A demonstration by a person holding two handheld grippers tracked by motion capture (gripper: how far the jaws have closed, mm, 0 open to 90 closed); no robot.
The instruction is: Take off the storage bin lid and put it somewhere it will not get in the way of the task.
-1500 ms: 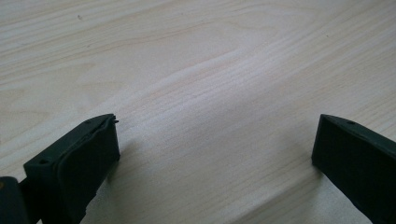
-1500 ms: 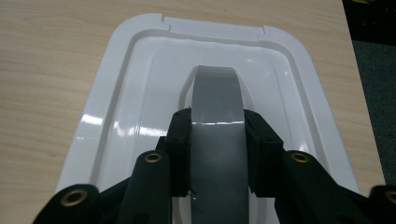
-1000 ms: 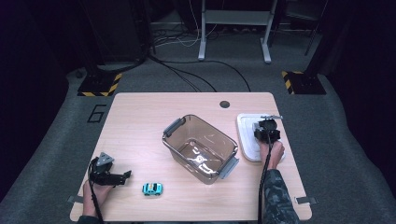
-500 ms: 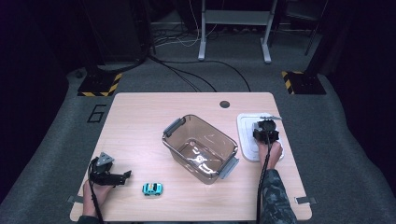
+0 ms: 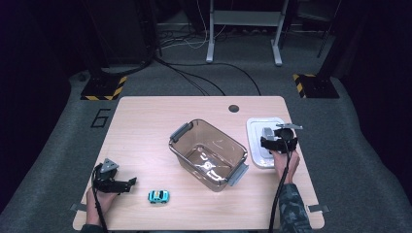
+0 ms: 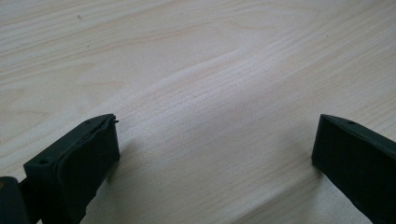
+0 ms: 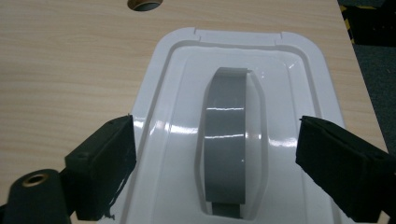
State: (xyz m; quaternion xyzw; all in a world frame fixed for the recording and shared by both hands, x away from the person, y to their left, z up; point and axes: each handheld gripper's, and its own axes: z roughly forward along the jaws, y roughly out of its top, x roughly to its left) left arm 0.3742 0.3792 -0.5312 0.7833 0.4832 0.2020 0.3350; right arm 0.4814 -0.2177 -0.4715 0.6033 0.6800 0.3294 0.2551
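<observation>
We see our right claw (image 7: 215, 163) released, its jaws spread wide over a white lid (image 7: 182, 116) with a grey handle (image 7: 229, 140) down its middle; the handle lies between the jaws, untouched. The lid is glossy with rounded corners and lies flat on the pale wooden worktop (image 5: 145, 126), which stands on grey carpet crossed by cables. To the left of this claw stands a clear brown box (image 5: 209, 153). Our left claw (image 5: 127, 183) is released over bare wood, a small blue toy car (image 5: 159, 196) just to its right.
</observation>
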